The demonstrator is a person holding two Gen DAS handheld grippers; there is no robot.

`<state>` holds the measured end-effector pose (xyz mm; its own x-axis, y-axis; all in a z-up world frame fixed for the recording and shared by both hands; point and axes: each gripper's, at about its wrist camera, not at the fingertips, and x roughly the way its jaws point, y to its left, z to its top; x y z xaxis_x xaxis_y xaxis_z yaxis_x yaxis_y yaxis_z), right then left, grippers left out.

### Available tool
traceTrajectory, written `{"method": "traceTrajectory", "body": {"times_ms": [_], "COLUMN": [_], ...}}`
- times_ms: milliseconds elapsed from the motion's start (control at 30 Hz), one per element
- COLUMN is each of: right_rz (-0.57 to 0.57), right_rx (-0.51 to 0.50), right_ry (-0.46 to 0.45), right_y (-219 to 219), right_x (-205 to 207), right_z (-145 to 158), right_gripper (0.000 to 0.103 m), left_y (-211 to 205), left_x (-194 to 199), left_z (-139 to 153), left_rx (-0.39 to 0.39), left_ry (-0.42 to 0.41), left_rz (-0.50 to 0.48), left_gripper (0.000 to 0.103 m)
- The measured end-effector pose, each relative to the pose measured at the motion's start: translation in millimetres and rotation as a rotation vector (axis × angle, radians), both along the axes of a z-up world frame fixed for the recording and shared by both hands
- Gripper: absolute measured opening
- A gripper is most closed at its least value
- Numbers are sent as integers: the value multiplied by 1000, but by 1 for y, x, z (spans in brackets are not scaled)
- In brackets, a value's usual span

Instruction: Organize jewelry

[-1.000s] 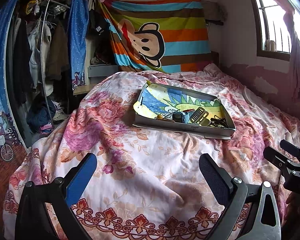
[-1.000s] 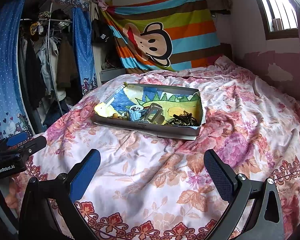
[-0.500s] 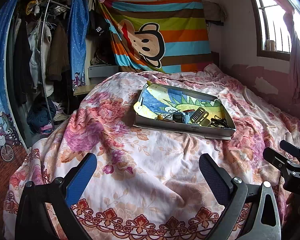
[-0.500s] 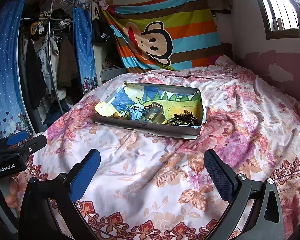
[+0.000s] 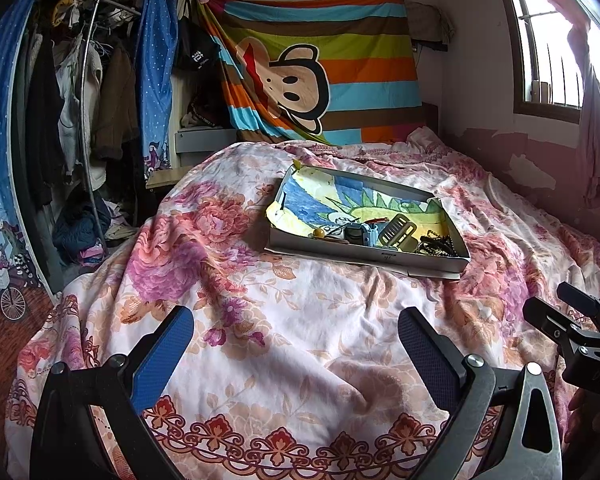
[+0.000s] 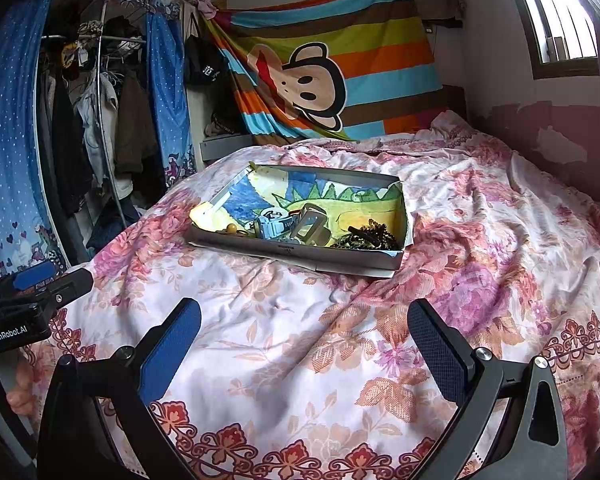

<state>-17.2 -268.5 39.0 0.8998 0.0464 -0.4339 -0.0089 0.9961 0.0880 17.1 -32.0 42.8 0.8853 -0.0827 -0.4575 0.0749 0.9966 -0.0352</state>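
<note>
Both grippers, left (image 5: 292, 344) and right (image 6: 304, 336), hover spread wide and empty above the floral bedspread (image 6: 300, 312), well short of the shallow box (image 6: 300, 250) holding the heaped jewelry (image 6: 300, 224); sorted or unsorted is unclear.

Left claw (image 5: 294, 338) gapes wide above quilt (image 5: 300, 320), before jewelry tray (image 5: 364, 252).

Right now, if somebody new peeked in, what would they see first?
Probably the big striped monkey blanket hanging on the far wall. Next, the shallow box in the middle of the flowery bedspread, holding a blue watch and dark beads.
</note>
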Motion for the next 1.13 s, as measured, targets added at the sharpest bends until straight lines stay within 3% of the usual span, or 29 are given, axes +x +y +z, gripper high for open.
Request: {"method": "traceTrajectory", "body": {"times_ms": [1133], "right_rz": [0], "right_rx": [-2], "right_ry": [3], "right_y": [1], "right_x": [0], "right_z": [2], "right_gripper": [101], "left_y": [-7], "left_x": [0], "left_z": [-1], "left_rx": [17], "left_ry": [34], "left_rz": [-27], "left_gripper": [103]}}
